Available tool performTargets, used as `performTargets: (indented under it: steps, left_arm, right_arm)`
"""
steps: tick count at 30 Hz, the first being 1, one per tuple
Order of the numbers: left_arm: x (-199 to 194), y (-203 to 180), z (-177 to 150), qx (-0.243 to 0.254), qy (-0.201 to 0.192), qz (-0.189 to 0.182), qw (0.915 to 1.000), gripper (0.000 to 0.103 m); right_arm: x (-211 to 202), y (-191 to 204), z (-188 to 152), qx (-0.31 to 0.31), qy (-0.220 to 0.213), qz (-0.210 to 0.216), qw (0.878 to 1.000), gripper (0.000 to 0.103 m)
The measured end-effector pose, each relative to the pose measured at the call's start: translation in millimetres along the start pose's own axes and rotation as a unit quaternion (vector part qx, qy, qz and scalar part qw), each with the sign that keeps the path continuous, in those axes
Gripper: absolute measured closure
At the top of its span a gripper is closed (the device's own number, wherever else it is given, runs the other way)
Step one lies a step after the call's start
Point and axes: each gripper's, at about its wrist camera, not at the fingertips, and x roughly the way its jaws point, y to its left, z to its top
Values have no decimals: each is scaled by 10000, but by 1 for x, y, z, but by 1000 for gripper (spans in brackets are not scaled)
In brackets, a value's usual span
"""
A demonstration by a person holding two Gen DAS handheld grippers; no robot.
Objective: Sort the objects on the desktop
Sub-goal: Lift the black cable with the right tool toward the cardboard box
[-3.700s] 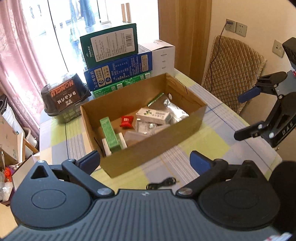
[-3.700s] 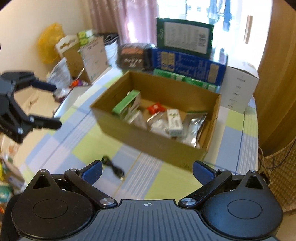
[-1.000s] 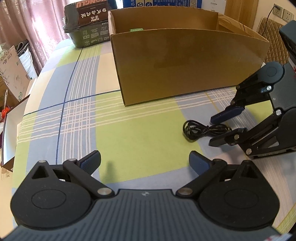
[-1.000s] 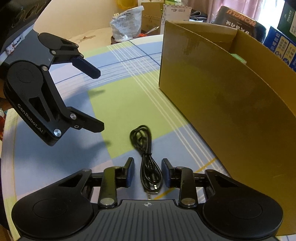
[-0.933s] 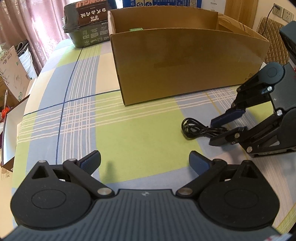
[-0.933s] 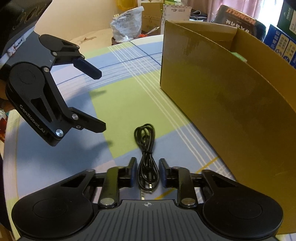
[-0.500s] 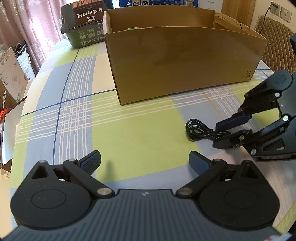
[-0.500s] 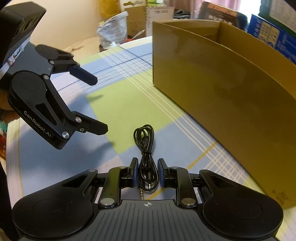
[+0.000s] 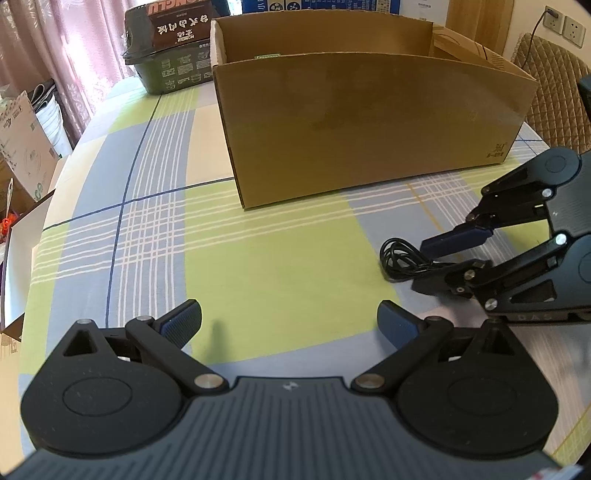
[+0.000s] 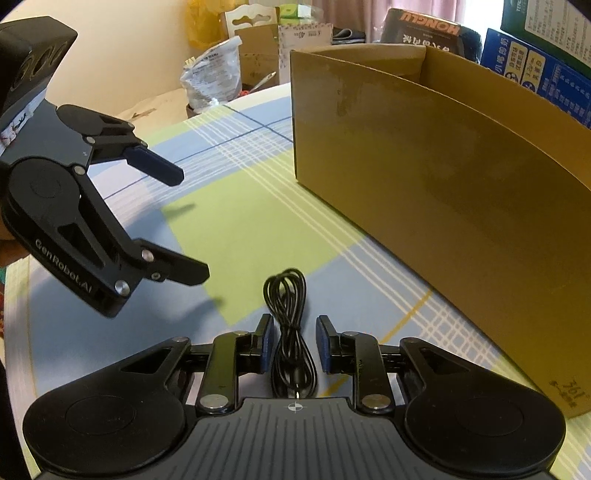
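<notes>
Because the black cable (image 10: 290, 325) is lying loose on the checked tablecloth (image 9: 258, 266) near the cardboard box (image 9: 362, 122), the right gripper (image 10: 294, 345) is straddling it with jaws narrowed but apart, while the left gripper (image 9: 290, 325) is hovering wide open nearby.

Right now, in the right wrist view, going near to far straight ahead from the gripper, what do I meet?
right gripper → black cable on the checked tablecloth → cardboard box → dark carton behind it.
</notes>
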Motion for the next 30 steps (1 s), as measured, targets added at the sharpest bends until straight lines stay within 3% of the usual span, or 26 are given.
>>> performTargets:
  steps: [3, 4, 20, 30]
  left_arm:
    - [1, 1, 0, -21, -1, -11, 10000, 3]
    - [1, 1, 1, -20, 2, -10, 10000, 3]
    - [0, -11, 2, 259, -82, -26, 9996, 5]
    - [-14, -27, 10, 145, -289, -209, 9993, 5]
  right_arm:
    - [1, 3, 0, -42, -42, -13, 10000, 83]
    - [1, 3, 0, -46, -43, -2, 10000, 91]
    - [-17, -3, -3, 310, -228, -151, 9991, 93]
    - [-58, -12, -8, 1010, -335, -525, 9929, 93]
